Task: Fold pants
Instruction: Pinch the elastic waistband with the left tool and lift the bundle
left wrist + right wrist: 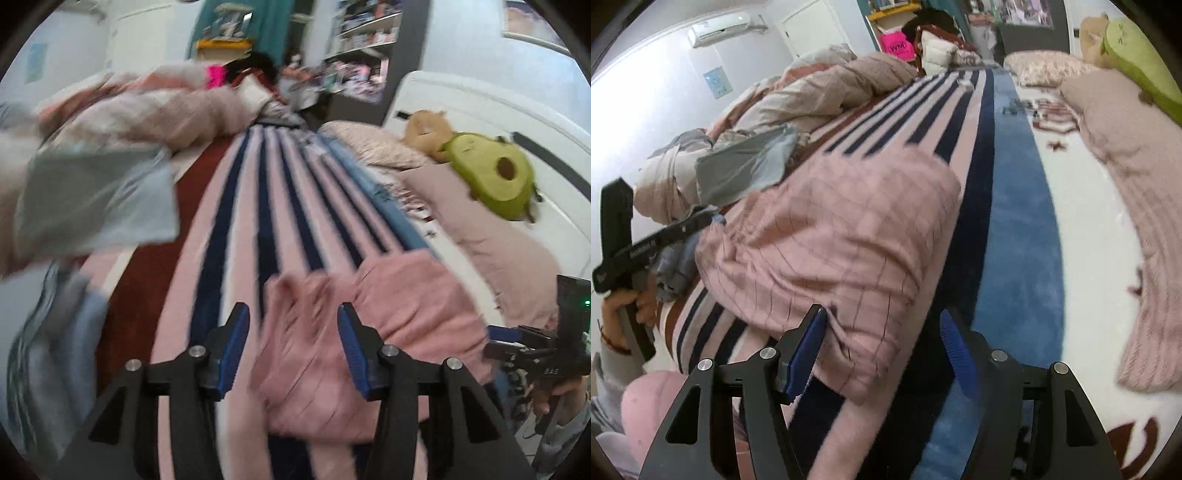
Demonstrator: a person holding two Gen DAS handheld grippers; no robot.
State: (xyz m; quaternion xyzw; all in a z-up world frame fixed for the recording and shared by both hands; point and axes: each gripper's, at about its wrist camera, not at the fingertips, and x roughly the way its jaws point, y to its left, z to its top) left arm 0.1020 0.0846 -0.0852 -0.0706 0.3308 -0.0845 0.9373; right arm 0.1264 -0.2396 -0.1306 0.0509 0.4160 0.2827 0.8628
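Observation:
The pink pants [369,332] with thin dark check lines lie bunched on a striped blanket [258,206]. My left gripper [293,332] stands open over their left part; the cloth lies below and between the blue pads without being pressed. In the right wrist view the pants [831,229] form a broad mound. My right gripper [882,350] is open at their near right edge, with its left pad [807,354] close against the hem and its right pad over bare blanket. A hand [628,299] grips the left tool's handle at the far left.
A rumpled pink duvet [820,85] and a grey-blue garment [746,166] lie beyond the pants. More blue-grey cloth [55,350] sits at the left. An avocado plush [495,177], a pillow [373,147] and a pink knitted throw [1145,229] line the right side.

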